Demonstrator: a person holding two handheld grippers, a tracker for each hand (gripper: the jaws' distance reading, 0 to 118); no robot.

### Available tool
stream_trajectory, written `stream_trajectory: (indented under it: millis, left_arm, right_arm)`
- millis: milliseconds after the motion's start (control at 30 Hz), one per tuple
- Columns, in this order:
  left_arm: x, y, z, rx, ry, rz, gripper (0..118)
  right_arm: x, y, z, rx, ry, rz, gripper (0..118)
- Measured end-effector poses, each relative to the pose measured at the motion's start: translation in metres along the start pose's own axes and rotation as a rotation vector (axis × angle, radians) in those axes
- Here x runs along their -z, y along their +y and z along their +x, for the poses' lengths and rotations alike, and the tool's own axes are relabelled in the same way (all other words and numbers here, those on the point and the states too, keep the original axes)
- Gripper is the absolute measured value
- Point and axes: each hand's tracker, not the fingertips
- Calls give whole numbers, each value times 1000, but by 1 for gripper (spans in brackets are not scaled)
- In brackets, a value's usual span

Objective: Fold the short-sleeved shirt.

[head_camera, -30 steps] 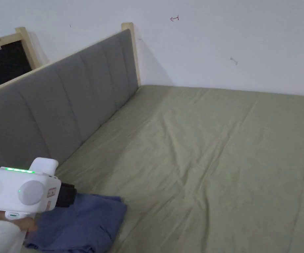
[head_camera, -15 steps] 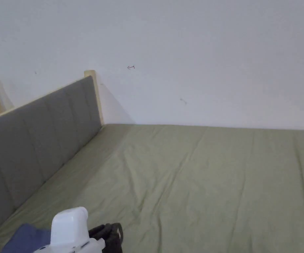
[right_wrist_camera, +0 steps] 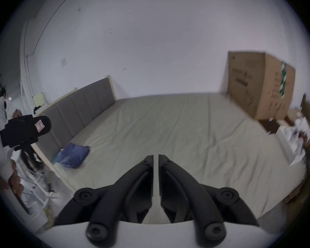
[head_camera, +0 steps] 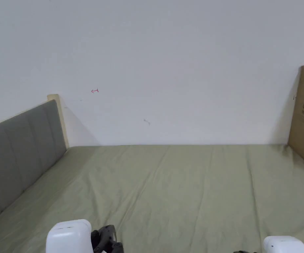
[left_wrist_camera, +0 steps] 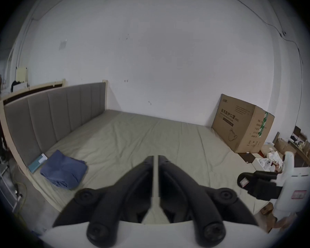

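shirt: blue short-sleeved shirt point(left_wrist_camera: 64, 172), already a folded bundle, lying flat on the bed point(left_wrist_camera: 132, 144) at its near left corner, just beside the headboard point(left_wrist_camera: 52, 112)
shirt axis: rough rectangle, long side about parallel to the headboard; rounded fold edges face the near bed edge; neck and sleeves tucked in, can't tell which end is which
beside shirt: teal-and-white flat item point(left_wrist_camera: 37, 162) between the shirt and the headboard, touching or nearly touching, can't tell
left claw: left claw point(left_wrist_camera: 155, 158) held over the near bed edge, jaws almost together with a thin slit between, nothing in them; well apart from the shirt, which sits to its left
right claw: right claw point(right_wrist_camera: 155, 157) same, jaws nearly closed, holding nothing, over the bed's near edge
bed: olive sheet, wrinkled
cardboard box: cardboard box point(left_wrist_camera: 243, 123) upright at the bed's far right corner against the wall point(head_camera: 181, 66)
clutter: white papers and small boxes point(left_wrist_camera: 268, 160) past the bed's right side
obstruction: nothing lies on the sheet between either claw and the shirt
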Motion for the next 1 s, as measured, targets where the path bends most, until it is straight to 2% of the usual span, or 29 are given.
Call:
stream_trajectory:
  millis: [67,100,133,167,233,300,433,500,633,1000]
  left_arm:
    - [-2,-2,9,30,13,22,74]
    - [-2,-2,12,38,9,23,98]
    - [-1,-2,15,48,8,19,109]
    - [-6,-3,16,53,-7,32,108]
    - [-16,2,20,15,-34,125,109]
    - [-16,9,23,20,-28,101,110]
    - [-14,14,22,13,-58,44,116]
    - [-13,16,21,-7,-66,-22,115]
    - [-10,22,32,65,85,-124,105]
    - [-14,29,40,94,78,-31,105]
  right_arm:
    - [-8,3,-2,-15,-52,67,48]
    - [-10,5,-2,-15,-56,77,67]
    - [-12,6,0,-14,-55,79,85]
    - [-15,7,1,-7,-61,93,90]
    - [-21,8,1,-15,-81,128,94]
    - [-24,8,3,-18,-71,170,100]
    - [-27,12,8,35,-32,178,111]
    - [-30,13,8,44,-36,198,111]
    - [-35,18,6,-11,-104,235,111]
    - [-33,24,6,-3,-113,223,111]
